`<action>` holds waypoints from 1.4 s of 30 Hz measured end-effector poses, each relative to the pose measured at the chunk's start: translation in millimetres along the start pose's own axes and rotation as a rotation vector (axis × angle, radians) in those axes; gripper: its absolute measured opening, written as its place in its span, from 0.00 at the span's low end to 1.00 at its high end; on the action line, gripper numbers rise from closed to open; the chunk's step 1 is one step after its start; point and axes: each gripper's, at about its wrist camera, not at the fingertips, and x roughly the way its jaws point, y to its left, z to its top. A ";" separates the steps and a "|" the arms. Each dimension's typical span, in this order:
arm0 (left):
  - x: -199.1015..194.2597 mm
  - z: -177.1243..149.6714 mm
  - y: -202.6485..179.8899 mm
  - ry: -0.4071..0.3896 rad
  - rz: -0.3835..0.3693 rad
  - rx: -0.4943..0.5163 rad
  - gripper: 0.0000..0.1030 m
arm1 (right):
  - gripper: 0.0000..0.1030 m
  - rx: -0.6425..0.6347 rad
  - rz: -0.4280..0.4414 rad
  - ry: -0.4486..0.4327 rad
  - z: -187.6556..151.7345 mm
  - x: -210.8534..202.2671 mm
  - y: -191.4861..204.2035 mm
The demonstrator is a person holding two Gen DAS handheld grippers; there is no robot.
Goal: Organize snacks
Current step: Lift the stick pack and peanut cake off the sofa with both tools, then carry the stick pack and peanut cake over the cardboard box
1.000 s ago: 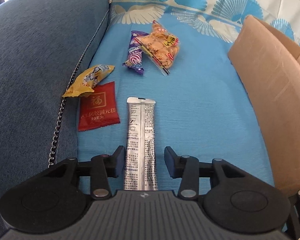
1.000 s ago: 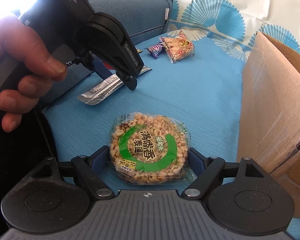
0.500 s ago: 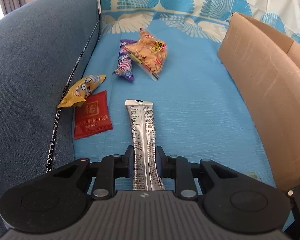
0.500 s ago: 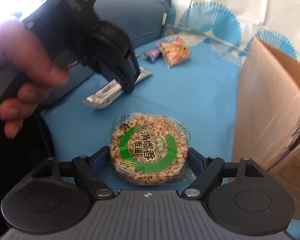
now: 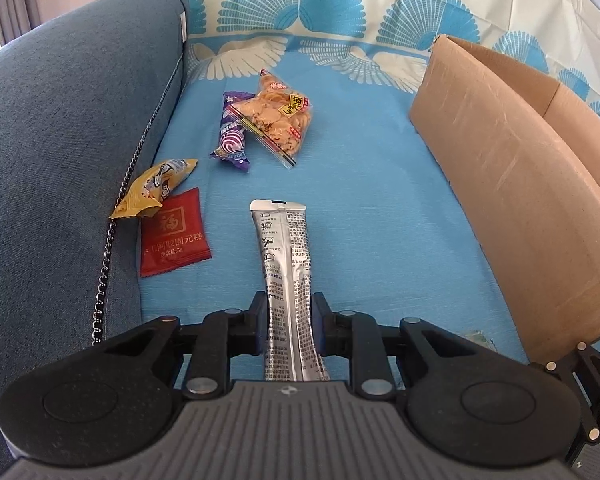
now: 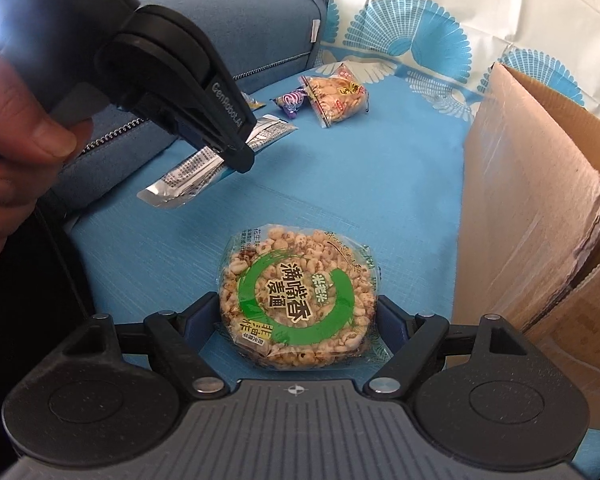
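Note:
In the left wrist view my left gripper (image 5: 288, 312) is shut on a long silver stick packet (image 5: 284, 248), pinching its near half; the far end points away over the blue cloth. The right wrist view shows the same left gripper (image 6: 240, 160) from the side, with the silver packet (image 6: 184, 176) sticking out below it. My right gripper (image 6: 296, 320) holds a round puffed-grain cake (image 6: 296, 296) in a clear wrapper with a green ring, one pad against each side. An open cardboard box (image 5: 512, 208) (image 6: 532, 184) stands at the right.
Loose snacks lie ahead on the cloth: a yellow packet (image 5: 156, 188), a red sachet (image 5: 172, 236), a purple candy (image 5: 230, 140) and a clear cracker bag (image 5: 278, 116). A blue sofa arm (image 5: 60, 120) with a metal chain (image 5: 112, 240) borders the left. A hand (image 6: 16, 128) grips the left tool.
The left jaws have closed from wide apart onto the silver packet, and the left gripper has tilted back a little with it. The right gripper and the grain cake look unchanged.

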 end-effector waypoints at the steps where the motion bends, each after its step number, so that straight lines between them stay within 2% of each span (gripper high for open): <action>1: 1.0 0.2 -0.2 0.005 0.000 0.000 0.24 | 0.81 0.000 0.000 0.001 0.2 0.3 -0.3; 8: 15.8 0.1 -3.5 0.091 -0.004 0.028 0.27 | 0.81 0.008 0.005 0.005 0.8 0.7 -2.0; 11: 18.6 -1.6 -6.9 0.099 0.010 0.047 0.31 | 0.82 0.010 0.007 0.008 1.1 1.8 -2.0; 16: 20.0 -1.6 -8.6 0.100 0.012 0.057 0.31 | 0.82 0.008 0.008 0.012 1.6 3.9 -2.2; 18: 19.0 -1.6 -7.9 0.091 0.007 0.051 0.24 | 0.81 0.001 0.007 0.008 1.8 3.6 -1.9; 20: 16.2 -2.0 -7.3 0.074 0.010 0.045 0.23 | 0.81 -0.014 -0.015 -0.008 1.1 1.6 0.6; 24: 3.0 -2.7 -5.6 0.010 -0.002 0.032 0.22 | 0.81 0.000 -0.020 -0.008 0.5 -2.8 0.2; 34: -22.1 -4.2 7.7 -0.073 -0.058 -0.023 0.22 | 0.81 -0.059 -0.032 -0.042 0.3 -30.6 10.9; 38: -31.5 -6.1 15.4 -0.107 -0.085 -0.057 0.22 | 0.81 -0.093 -0.033 -0.089 10.4 -52.3 13.4; 42: -38.0 -7.0 21.1 -0.134 -0.100 -0.081 0.22 | 0.81 -0.083 -0.017 -0.148 32.2 -79.7 0.0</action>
